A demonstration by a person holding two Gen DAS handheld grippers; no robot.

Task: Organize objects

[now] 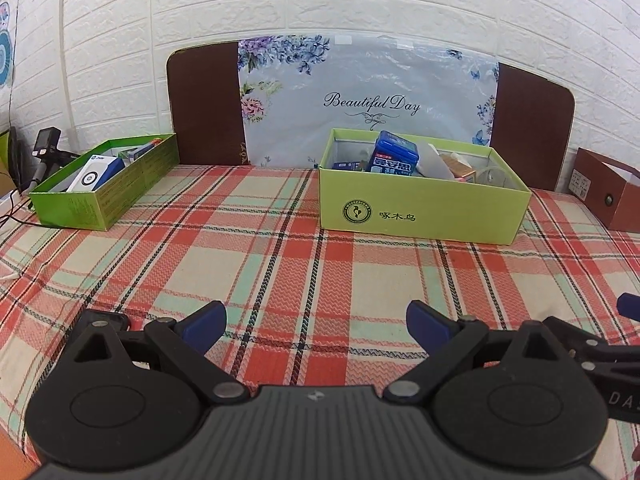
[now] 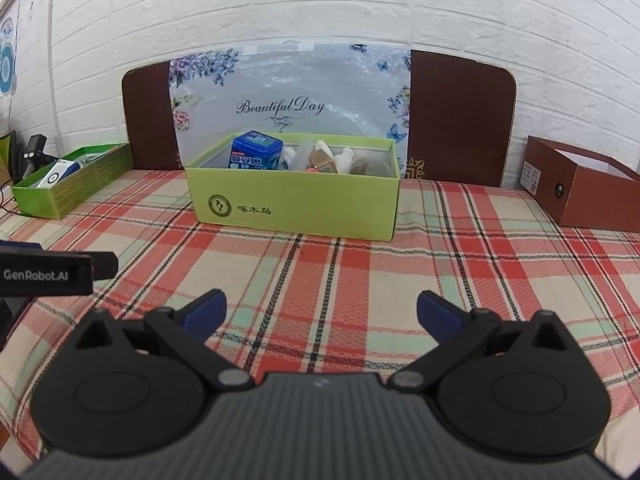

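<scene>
A light green cardboard box [image 1: 420, 212] [image 2: 294, 210] stands at the back of the plaid-covered surface, crammed with a blue packet [image 1: 394, 156] [image 2: 256, 152], a clear bottle, tissues and other small items. A lower dark green box [image 1: 102, 196] [image 2: 68, 188] at the far left holds a white and blue carton [image 1: 96, 174] and a few slim packs. My left gripper [image 1: 316, 326] hovers open over the cloth, well short of both boxes, nothing between its blue pads. My right gripper [image 2: 322, 316] is likewise open and holds nothing.
A brown cardboard box [image 2: 584, 196] [image 1: 600, 196] sits at the back right. A brown headboard with a floral "Beautiful Day" sheet [image 1: 360, 100] leans on the white brick wall. A black device and cables [image 1: 48, 148] lie at the far left. The other gripper's body [image 2: 48, 272] shows at the left edge.
</scene>
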